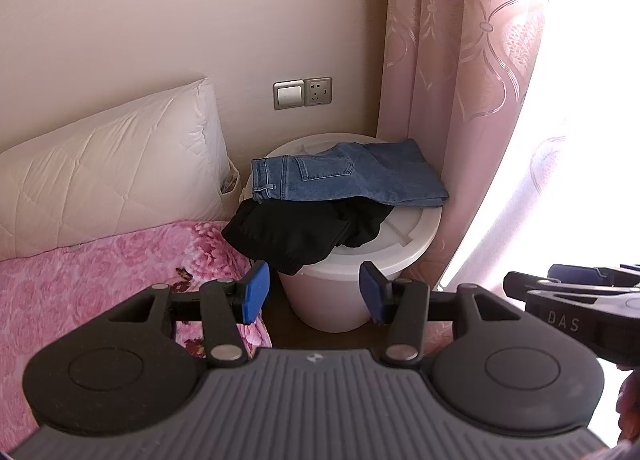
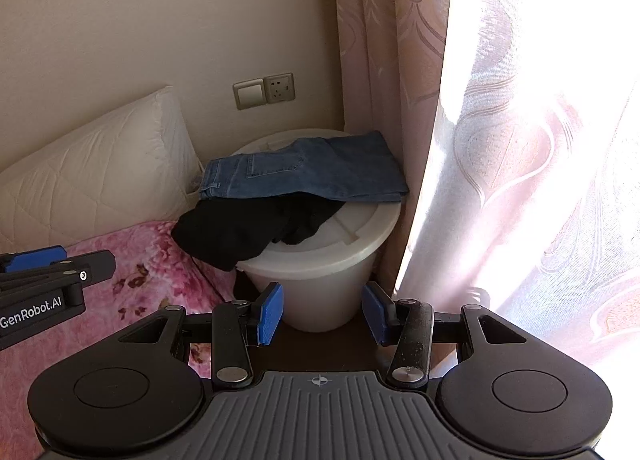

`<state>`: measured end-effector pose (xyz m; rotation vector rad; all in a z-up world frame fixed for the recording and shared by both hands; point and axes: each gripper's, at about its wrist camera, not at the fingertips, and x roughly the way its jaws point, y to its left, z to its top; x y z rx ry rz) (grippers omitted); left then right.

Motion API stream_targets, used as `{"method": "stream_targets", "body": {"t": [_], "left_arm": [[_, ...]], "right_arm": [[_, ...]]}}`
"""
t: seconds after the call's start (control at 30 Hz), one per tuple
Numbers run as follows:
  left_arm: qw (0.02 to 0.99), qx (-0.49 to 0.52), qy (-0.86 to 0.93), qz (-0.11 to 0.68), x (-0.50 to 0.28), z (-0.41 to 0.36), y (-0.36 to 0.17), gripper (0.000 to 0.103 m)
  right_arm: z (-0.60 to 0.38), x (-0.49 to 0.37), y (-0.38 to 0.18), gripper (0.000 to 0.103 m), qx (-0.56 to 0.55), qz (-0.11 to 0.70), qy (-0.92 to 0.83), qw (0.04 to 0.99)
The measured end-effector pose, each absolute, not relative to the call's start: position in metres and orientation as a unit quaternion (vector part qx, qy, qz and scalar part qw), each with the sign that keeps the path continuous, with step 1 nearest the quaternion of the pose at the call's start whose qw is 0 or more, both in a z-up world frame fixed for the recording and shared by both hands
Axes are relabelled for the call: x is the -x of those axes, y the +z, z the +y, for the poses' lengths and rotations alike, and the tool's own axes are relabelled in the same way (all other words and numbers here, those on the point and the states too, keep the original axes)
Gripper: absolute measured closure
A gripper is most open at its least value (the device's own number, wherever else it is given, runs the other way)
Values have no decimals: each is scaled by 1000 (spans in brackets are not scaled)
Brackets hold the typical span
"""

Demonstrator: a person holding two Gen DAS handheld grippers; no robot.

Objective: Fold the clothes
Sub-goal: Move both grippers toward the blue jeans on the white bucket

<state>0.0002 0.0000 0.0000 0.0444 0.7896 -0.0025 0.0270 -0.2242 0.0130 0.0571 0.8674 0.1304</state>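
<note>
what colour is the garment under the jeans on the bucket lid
Black, lying beneath the blue jeans; clearest in the right wrist view.

Blue jeans (image 1: 344, 175) – black garment (image 1: 288, 236) – pink floral blanket (image 1: 100, 272).

Beige wall (image 1: 140, 11), twin wall plates (image 1: 303, 92) — sunlit pink curtain (image 1: 460, 59), pink floral bed (image 1: 100, 272)

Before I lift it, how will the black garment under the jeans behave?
The black garment lies crumpled and droops over the edge of the white bucket, so it will probably hang limp. The folded jeans rest partly on it, so pulling may drag them along. It looks light.
</note>
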Motion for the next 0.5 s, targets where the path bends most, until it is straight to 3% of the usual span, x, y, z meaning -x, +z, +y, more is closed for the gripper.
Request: {"method": "stream_targets", "body": {"t": [0.5], "left_arm": [[926, -15, -9, 378, 0, 2, 2, 57]], "right_arm": [[-235, -29, 13, 55, -25, 415, 67, 907]]}}
